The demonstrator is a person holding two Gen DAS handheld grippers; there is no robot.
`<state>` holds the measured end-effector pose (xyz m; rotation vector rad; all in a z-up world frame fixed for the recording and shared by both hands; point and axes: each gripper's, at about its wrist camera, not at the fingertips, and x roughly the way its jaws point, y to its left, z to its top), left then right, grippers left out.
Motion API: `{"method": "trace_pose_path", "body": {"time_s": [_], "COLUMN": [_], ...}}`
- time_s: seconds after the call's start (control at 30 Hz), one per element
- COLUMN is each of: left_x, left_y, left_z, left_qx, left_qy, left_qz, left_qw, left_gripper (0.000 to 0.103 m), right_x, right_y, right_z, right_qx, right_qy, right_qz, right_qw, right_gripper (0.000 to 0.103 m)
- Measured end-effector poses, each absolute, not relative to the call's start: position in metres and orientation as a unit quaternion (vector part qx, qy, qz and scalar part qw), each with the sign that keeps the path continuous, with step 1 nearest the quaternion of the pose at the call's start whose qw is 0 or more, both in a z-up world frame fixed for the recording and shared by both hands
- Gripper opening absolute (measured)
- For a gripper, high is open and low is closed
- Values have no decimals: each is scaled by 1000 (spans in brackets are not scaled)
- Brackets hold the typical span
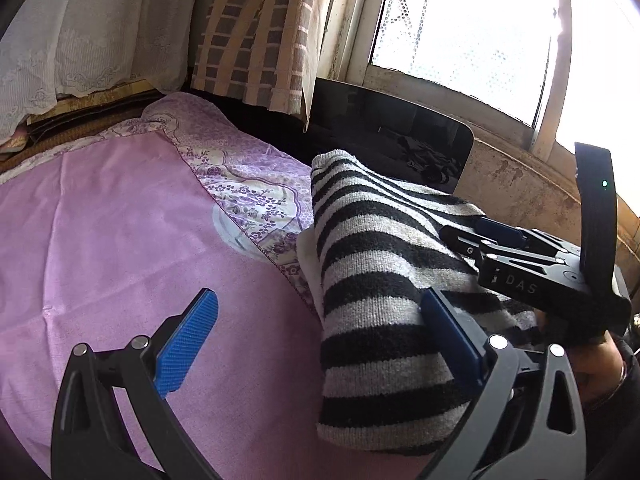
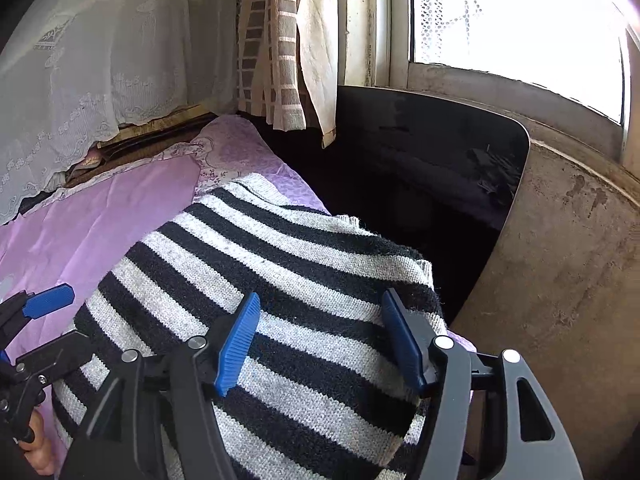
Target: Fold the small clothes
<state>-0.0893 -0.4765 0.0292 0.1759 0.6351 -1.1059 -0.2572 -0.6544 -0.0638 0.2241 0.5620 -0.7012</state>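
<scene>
Grippers, left (image 1: 316, 344) and right (image 2: 320, 340), angle downward, jaws spread.

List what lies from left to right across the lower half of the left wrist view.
Left gripper's left pad → pink bedsheet → floral border → striped knit garment → right gripper.

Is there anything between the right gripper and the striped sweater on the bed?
Nothing visible. The right gripper sits open directly over the folded striped sweater, its blue pads not pressing on the knit. The left gripper is also open at the sweater's edge.
</scene>
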Motion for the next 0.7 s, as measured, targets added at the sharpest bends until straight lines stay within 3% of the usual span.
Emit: {"method": "trace_pose_path", "body": {"time_s": [0.07,0.7], "left_x": [-102,-159], "left_y": [-470,-409], "left_z": [33,57], "left_qx": [104,129], "left_qy": [269,204], "left_qz": [-508,-545], "left_qw": [812,803], "left_gripper": [98,98], "right_x": [-263,-361], "right_y": [-644,-530], "right_z": [-58,-17], "right_qx": [105,198], "right_qy": [275,213], "right_qz": [-348,-436], "right_qw": [890,852], "right_gripper": [86,95]}}
